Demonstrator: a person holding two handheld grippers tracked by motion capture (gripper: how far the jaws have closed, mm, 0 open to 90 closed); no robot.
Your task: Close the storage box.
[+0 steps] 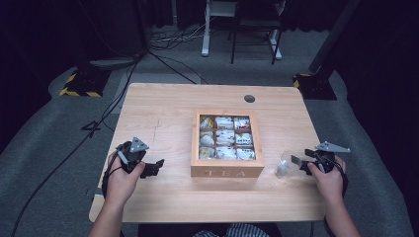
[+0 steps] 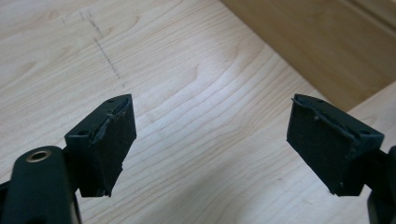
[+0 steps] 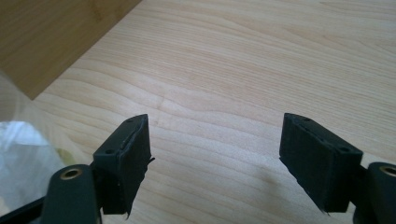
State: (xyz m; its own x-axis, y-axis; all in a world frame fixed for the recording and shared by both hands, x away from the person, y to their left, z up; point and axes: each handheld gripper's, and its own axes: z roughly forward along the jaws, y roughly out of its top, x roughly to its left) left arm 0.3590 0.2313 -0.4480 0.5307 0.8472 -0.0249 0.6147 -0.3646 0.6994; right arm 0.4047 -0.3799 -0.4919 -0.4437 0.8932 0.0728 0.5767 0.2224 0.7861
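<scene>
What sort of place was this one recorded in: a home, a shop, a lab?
Most likely a lab or recording studio, not a home. A lone wooden table stands on grey carpet, ringed by dark curtains, with cables trailing across the floor and hazard-striped stand bases at the table's far corners.

A: How is the light?
B: From above. The table [image 1: 163, 108] is bright, while the floor [image 1: 44, 148] beyond its edges falls to near black.
A: And sharpness?
B: The high view is soft and grainy. Both close views show crisp wood grain, with faint shadows.
</scene>
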